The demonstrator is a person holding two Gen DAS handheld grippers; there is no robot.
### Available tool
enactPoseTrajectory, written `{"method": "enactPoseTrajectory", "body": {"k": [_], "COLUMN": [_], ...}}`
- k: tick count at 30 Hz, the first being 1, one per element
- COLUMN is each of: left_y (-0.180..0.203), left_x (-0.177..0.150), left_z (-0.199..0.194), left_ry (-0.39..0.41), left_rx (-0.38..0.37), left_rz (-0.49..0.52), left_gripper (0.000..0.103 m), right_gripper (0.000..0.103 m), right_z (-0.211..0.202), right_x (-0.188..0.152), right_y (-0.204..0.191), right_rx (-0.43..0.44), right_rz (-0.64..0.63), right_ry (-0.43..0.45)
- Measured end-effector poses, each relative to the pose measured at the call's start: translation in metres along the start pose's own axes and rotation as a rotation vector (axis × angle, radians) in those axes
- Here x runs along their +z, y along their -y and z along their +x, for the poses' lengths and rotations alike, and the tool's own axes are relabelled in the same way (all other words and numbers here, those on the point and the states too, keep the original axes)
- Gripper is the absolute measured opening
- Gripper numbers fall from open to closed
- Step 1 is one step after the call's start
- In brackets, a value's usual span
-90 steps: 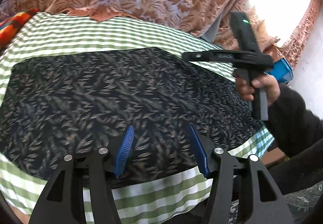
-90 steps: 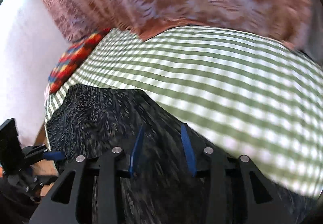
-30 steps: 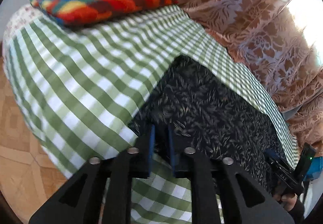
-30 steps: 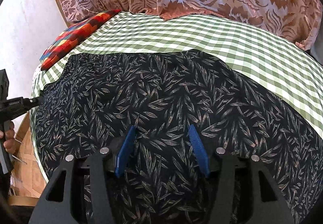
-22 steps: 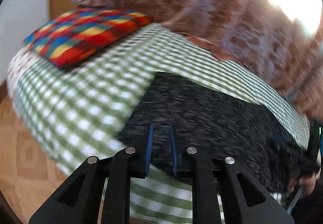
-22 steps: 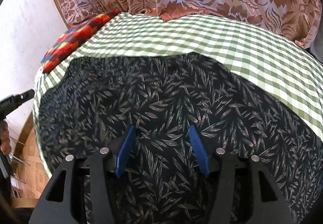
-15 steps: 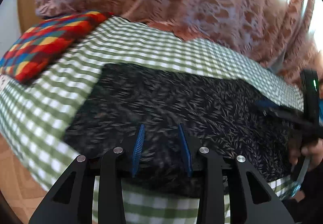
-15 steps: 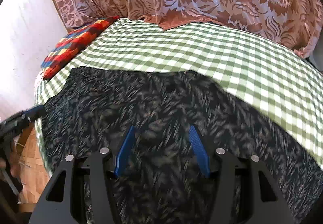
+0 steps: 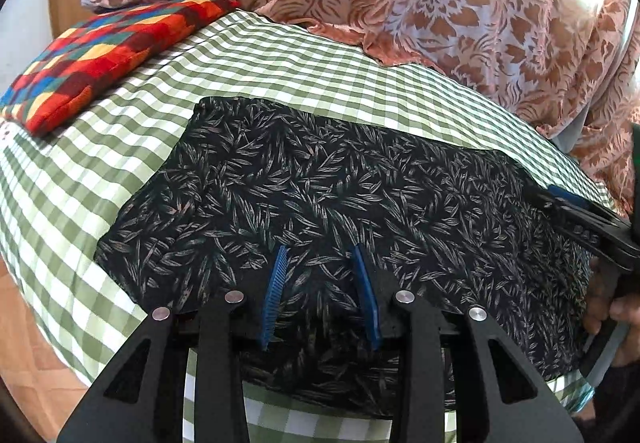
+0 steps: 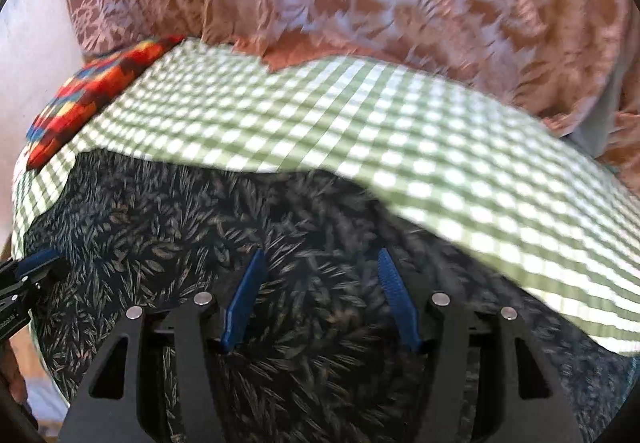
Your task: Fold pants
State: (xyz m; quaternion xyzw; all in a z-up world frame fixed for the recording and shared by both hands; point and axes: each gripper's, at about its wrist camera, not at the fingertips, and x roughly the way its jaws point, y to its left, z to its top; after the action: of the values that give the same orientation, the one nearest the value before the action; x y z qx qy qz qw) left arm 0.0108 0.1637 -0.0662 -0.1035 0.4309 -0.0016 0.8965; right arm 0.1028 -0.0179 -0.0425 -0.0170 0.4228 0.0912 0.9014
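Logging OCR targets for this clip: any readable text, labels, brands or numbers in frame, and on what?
No text can be read.
Right gripper: small pale marking on its black body in the left wrist view, too small to read.
Left gripper: white lettering at the right wrist view's left edge, cut off and illegible.
Pants, checked sheet, pillow, curtain: patterns only.

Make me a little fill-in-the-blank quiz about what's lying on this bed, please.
1. The dark pants carry a ____ print.
2. They lie on a sheet checked white and ____.
3. The bright patchwork pillow lies ____ from the pants, not touching them.
4. The left gripper has nothing between its blue ____.

Missing words: leaf; green; apart; pads
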Motion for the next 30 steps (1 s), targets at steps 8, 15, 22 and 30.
{"method": "enactPoseTrajectory", "body": {"k": [8, 15, 22, 30], "left_y": [0.017, 0.032, 0.042, 0.058], "left_x": [-0.001, -0.003, -0.005, -0.009], "left_z": [-0.014, -0.018, -0.018, -0.019], "left_ry": [0.039, 0.037, 0.034, 0.021], "left_rx": [-0.017, -0.052, -0.084, -0.13], "left_rz": [0.015, 0.047, 0.066, 0.107], "left_gripper": [0.033, 0.033, 0.033, 0.033], "right_gripper": [0.07, 0.073, 0.075, 0.082], "right_z": [-0.032, -0.047, -0.052, -0.062], "right_x": [-0.004, -0.01, -0.014, -0.022], "right_y": [0.01, 0.01, 0.011, 0.013], "right_rx": [-0.052, -0.072, -0.083, -0.133], "right_rz": [0.012, 0.0, -0.003, -0.032], "right_ry": [0.075, 0.107, 0.115, 0.139]}}
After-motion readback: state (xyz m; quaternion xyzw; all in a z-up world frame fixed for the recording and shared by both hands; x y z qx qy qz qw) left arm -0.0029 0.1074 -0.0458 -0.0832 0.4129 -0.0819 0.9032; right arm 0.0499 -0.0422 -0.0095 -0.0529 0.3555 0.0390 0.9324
